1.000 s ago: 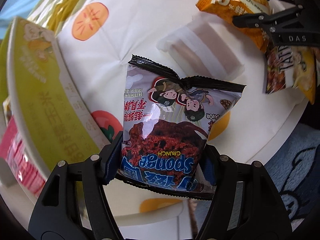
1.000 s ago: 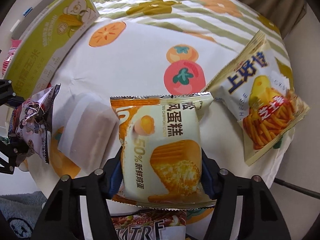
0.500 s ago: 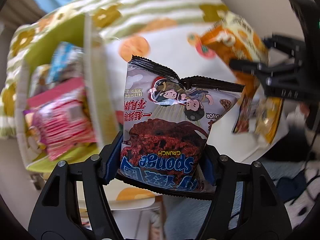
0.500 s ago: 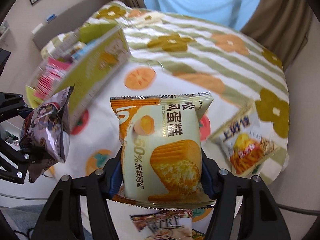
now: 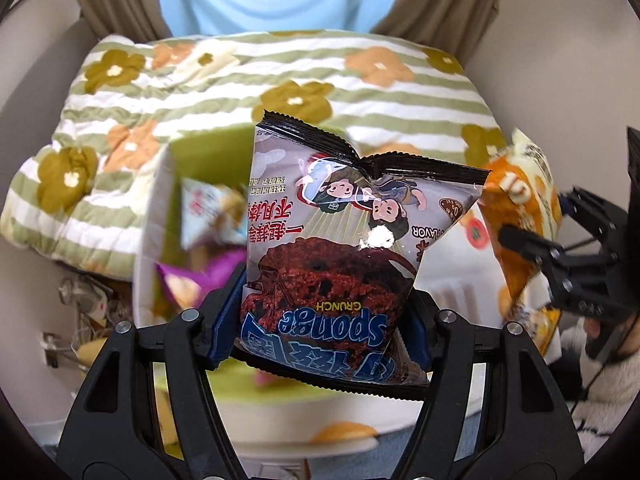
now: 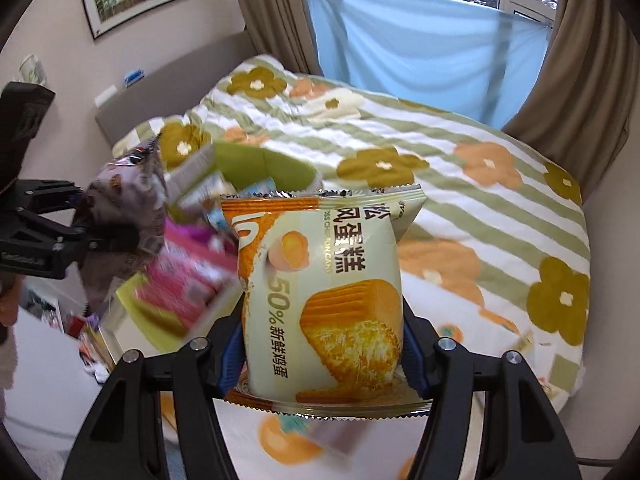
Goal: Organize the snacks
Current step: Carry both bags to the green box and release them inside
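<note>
My left gripper (image 5: 320, 320) is shut on a purple Sponge Crunch snack bag (image 5: 340, 248) and holds it up above the green snack box (image 5: 208, 160). My right gripper (image 6: 320, 356) is shut on an orange chiffon cake packet (image 6: 324, 300), raised over the bed. The green box (image 6: 256, 168) holds several snack packs, among them a pink one (image 6: 188, 276). Each gripper shows in the other's view: the right one (image 5: 560, 264) at right with its orange packet (image 5: 520, 208), the left one (image 6: 60, 236) at left with its purple bag (image 6: 124, 216).
A quilt (image 6: 460, 168) with green stripes and flowers covers the bed. A white cloth with orange fruit prints (image 6: 288, 440) lies below my right gripper. Curtains (image 6: 580, 40) and a blue window cover stand behind. A headboard (image 6: 168, 80) runs along the left.
Both grippers have risen and tilted up from the fruit-print cloth with their packets. The green box now lies under and ahead of them. The bed and window have come into view.
</note>
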Available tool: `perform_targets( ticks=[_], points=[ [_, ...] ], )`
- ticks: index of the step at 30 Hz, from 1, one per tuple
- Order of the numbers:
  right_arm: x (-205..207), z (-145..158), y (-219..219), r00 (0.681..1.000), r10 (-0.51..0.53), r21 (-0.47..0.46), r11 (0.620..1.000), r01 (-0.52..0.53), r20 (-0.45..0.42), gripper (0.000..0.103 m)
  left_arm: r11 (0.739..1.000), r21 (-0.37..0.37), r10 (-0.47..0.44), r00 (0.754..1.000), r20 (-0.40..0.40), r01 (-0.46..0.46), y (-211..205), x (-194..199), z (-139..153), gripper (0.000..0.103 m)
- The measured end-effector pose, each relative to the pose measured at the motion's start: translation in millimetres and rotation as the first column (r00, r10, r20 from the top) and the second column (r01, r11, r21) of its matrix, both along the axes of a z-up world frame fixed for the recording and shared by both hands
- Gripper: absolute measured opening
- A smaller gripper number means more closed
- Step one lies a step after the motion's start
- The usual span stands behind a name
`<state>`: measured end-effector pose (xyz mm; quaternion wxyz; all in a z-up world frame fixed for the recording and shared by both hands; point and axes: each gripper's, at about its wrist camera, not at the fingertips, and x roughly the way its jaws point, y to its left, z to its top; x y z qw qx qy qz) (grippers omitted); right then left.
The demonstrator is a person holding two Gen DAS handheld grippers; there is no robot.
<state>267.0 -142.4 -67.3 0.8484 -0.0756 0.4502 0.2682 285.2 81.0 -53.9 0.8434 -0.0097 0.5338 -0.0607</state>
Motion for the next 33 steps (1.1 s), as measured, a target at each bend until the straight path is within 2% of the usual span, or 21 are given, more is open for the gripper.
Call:
perform_targets(
  ticks=[5, 10, 17, 18, 19, 21, 33],
  points=[
    [17, 3, 52, 0.998, -0.059, 0.05, 0.997, 0.059, -0.016, 0.06, 1.0, -0.023, -0.005, 1.0, -0.015, 0.004, 41, 41, -15, 0.064],
    [37, -6, 98, 0.991, -0.121, 0.07, 0.99, 0.124, -0.051, 0.06, 1.0, -0.029, -0.011, 0.998, -0.057, 0.01, 77, 76, -48, 0.064],
    [53, -26, 136, 0.97, -0.216, 0.069, 0.972, 0.224, -0.113, 0.06, 0.998, -0.06, -0.04, 0.995, -0.095, 0.034, 104, 94, -76, 0.067],
    [55, -29, 138, 0.966, -0.227, 0.069, 0.969, 0.236, -0.121, 0.06, 0.997, -0.063, -0.043, 0.995, -0.094, 0.037, 105, 96, -78, 0.071],
    [56, -32, 140, 0.962, -0.242, 0.07, 0.965, 0.252, -0.13, 0.06, 0.997, -0.07, -0.05, 0.994, -0.094, 0.043, 106, 96, -80, 0.084],
    [59, -36, 142, 0.955, -0.262, 0.069, 0.959, 0.273, -0.143, 0.06, 0.997, -0.063, -0.047, 0.996, -0.08, 0.042, 107, 94, -81, 0.103],
    [72, -47, 145, 0.947, -0.272, 0.094, 0.952, 0.291, -0.172, 0.06, 0.992, -0.1, 0.084, 0.996, 0.019, -0.082, 130, 52, -66, 0.103]
  ],
)
